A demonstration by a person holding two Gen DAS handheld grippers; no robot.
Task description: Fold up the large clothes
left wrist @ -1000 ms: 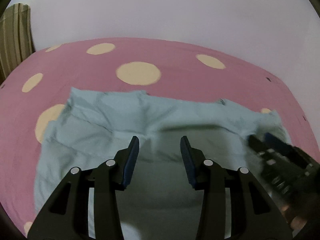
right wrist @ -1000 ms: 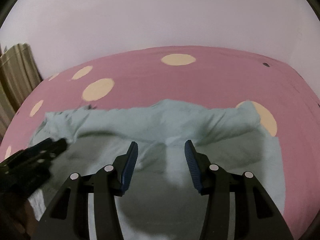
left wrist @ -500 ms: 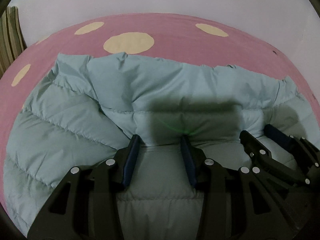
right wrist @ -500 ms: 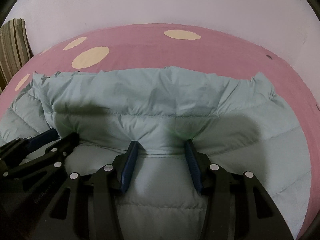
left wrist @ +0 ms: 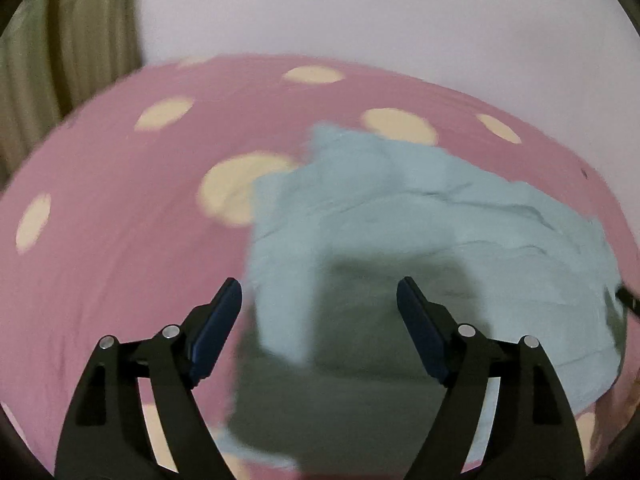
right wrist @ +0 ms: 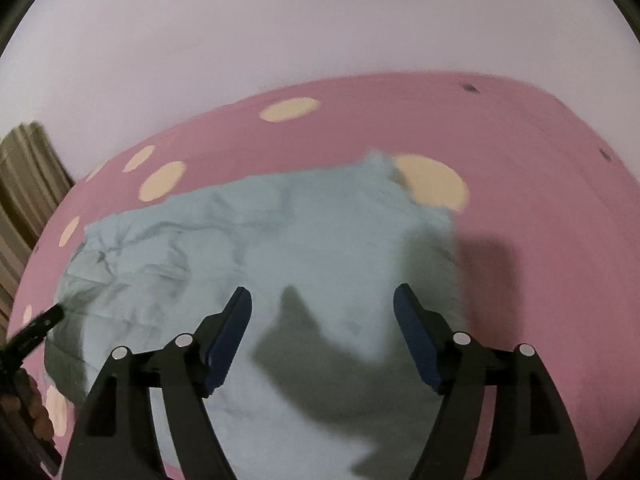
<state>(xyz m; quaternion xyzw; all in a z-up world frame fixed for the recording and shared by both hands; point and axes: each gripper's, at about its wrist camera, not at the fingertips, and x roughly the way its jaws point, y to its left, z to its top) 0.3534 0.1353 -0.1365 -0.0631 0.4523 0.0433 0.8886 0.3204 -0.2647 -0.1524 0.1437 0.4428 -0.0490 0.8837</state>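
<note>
The jacket (left wrist: 440,220), pale blue and puffy, lies bunched on the pink spotted bed (left wrist: 120,240), its far edge doubled over the body, apparently a fold just laid. The left gripper (left wrist: 319,300) hangs over its left edge, the right gripper (right wrist: 322,308) over its right part. Both sets of jaws are opening with nothing pinched between them, probably letting go so the fold settles flat.
</note>
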